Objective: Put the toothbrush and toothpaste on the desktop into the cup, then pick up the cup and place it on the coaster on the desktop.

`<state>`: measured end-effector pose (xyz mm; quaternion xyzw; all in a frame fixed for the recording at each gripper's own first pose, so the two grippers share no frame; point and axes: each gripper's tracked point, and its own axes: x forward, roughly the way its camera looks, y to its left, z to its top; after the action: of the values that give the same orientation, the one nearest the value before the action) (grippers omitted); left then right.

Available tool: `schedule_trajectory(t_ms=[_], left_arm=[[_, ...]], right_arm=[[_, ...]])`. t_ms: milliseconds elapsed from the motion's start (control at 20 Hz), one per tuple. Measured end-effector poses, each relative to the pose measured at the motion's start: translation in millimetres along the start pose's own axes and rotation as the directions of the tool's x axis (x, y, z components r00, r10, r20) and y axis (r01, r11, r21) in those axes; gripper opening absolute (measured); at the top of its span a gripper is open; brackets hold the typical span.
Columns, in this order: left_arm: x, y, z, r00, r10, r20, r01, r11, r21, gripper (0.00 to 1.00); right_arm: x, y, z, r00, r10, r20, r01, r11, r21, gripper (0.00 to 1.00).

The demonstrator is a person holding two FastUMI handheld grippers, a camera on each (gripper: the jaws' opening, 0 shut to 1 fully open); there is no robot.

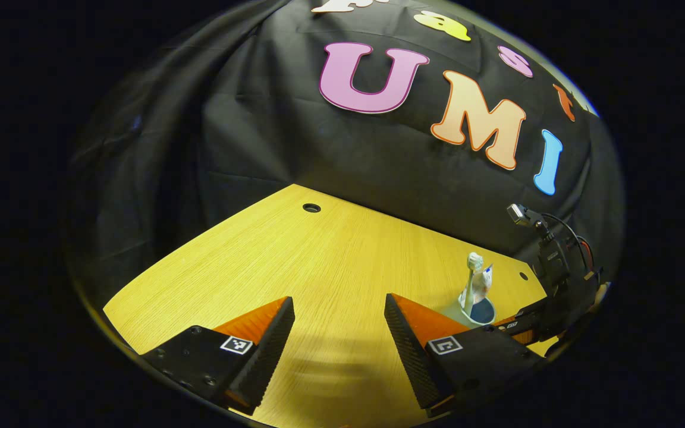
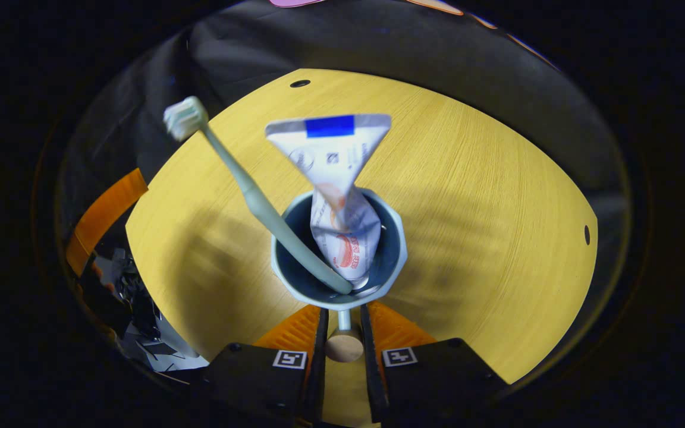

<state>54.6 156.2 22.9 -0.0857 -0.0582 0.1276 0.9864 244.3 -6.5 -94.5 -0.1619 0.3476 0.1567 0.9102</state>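
The right gripper [image 2: 342, 333] is clamped on the handle [image 2: 343, 345] of the cup [image 2: 395, 261] holding toothbrush [image 2: 247, 190] and toothpaste [image 2: 336, 178], while the left gripper [image 1: 339, 333] hangs with fingers apart over the desktop [image 1: 295, 255].

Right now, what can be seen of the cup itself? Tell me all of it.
The cup is pale outside and dark blue inside, with a faceted, glossy, ceramic-looking rim. It is upright over the wooden desktop. The toothbrush leans in it, bristles up, beside the crumpled toothpaste tube. A thin stem with a round wooden knob juts from its near side, between the right gripper fingers. Whether it rests on the desktop is unclear.
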Motion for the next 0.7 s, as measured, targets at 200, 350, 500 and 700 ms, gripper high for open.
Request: schedule_trajectory(t_ms=[200, 350, 500, 700], left_arm=[[-3.0, -10.0, 3.1, 1.0, -0.016, 0.004, 0.016, 1.0, 0.006, 0.9], [-4.0, -25.6, 3.9, 0.999, -0.039, 0.007, 0.039, 0.999, 0.031, 0.9], [-10.2, -47.5, 3.6, 0.998, -0.066, 0.007, 0.065, 0.995, 0.069, 0.9], [-29.8, -91.7, 6.2, 0.991, -0.135, 0.01, 0.134, 0.989, 0.062, 0.9]], right_arm=[[-12.2, -2.8, 6.5, 0.999, 0.009, 0.047, -0.01, 1.0, 0.02, 0.39], [-29.3, -3.3, 8.5, 0.993, 0.048, 0.107, -0.054, 0.997, 0.048, 0.71], [-45.1, -17.9, -4.1, 0.986, 0.061, 0.158, -0.082, 0.988, 0.13, 0.98], [-71.9, -58.3, -28.0, 0.973, -0.002, 0.231, -0.056, 0.969, 0.242, 0.99]])
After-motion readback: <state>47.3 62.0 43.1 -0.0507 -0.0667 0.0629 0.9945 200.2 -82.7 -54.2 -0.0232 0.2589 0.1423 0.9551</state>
